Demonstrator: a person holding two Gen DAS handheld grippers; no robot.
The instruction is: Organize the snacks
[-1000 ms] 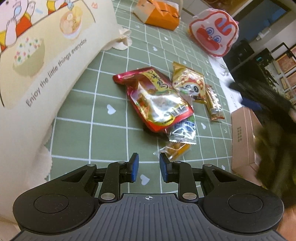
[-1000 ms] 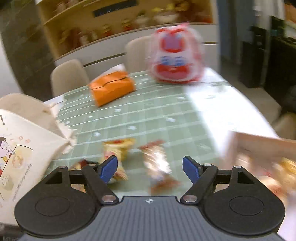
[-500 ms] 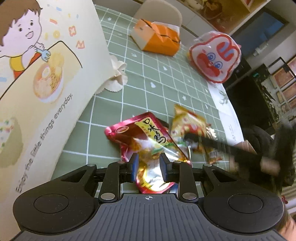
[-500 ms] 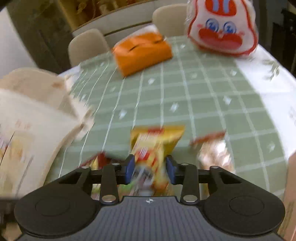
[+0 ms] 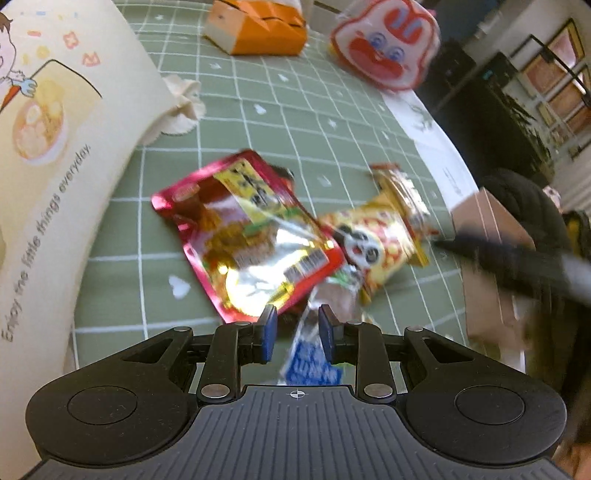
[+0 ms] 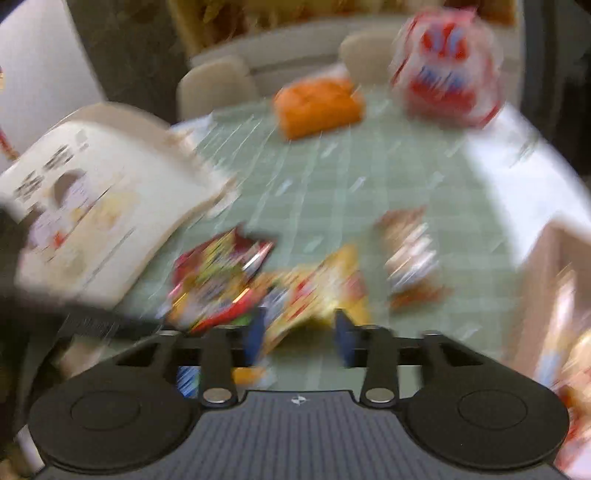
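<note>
A red foil snack pouch (image 5: 243, 236) lies on the green checked tablecloth, partly over a yellow panda snack pack (image 5: 373, 247). My left gripper (image 5: 294, 330) hangs low over the pile with its jaws narrow; a blue and clear packet (image 5: 314, 362) sits between and under them, and grip is unclear. The right wrist view is blurred. My right gripper (image 6: 299, 334) has the yellow panda pack (image 6: 314, 291) between its half-closed jaws. The red pouch (image 6: 218, 280) lies left of it and another small packet (image 6: 410, 258) lies right.
A cream printed bag (image 5: 48, 147) stands at the left. An orange tissue box (image 5: 258, 29) and a red-and-white bunny bag (image 5: 384, 40) sit at the far side. A brown cardboard box (image 5: 491, 258) stands at the right table edge, and it shows at the right in the right wrist view (image 6: 554, 295).
My right gripper swept in from the right and narrowed from wide open around the yellow panda pack, which shifted. My left gripper moved over the pile, then back toward the blue packet.
</note>
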